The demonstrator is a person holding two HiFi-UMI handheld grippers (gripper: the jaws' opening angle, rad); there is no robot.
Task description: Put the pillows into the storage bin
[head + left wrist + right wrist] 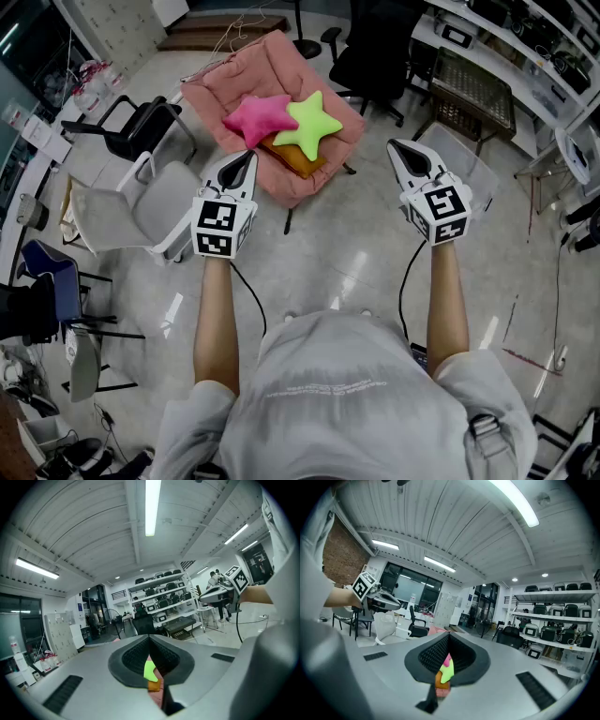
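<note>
Three pillows lie on a pink armchair: a pink star pillow, a green star pillow and an orange pillow underneath them. My left gripper is held level just short of the chair's front, shut and holding nothing. My right gripper hovers to the right of the chair, also shut and holding nothing. In the left gripper view the green pillow and the orange pillow show below the closed jaws. The right gripper view shows the green pillow the same way.
A see-through box stands on the floor beyond the right gripper. A white chair and a black chair stand to the left, and a black office chair behind the armchair. Desks and shelves line the right side.
</note>
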